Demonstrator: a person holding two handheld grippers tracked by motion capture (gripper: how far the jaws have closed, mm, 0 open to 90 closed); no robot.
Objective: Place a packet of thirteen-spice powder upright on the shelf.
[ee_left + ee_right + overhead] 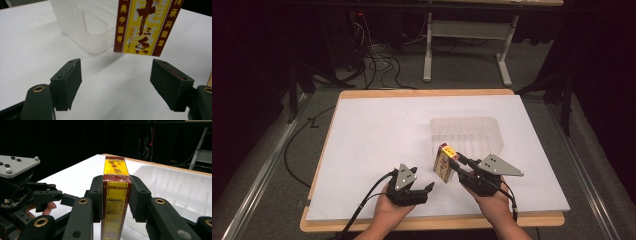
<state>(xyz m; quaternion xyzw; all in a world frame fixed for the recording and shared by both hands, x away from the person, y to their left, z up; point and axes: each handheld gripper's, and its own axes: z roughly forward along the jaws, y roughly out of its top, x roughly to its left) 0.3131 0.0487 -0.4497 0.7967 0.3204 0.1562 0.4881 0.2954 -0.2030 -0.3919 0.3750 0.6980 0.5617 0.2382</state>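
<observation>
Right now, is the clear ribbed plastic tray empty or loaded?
Empty. The clear ribbed plastic tray shows bare walls and floor; the yellow-and-maroon box is outside it, clamped in the right gripper.

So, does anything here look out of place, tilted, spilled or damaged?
Nothing stands out. The right gripper holds the yellow and red box upright, clear of the table, beside the clear plastic tray, which stands flat and looks intact. The left gripper is open with nothing between its jaws.
</observation>
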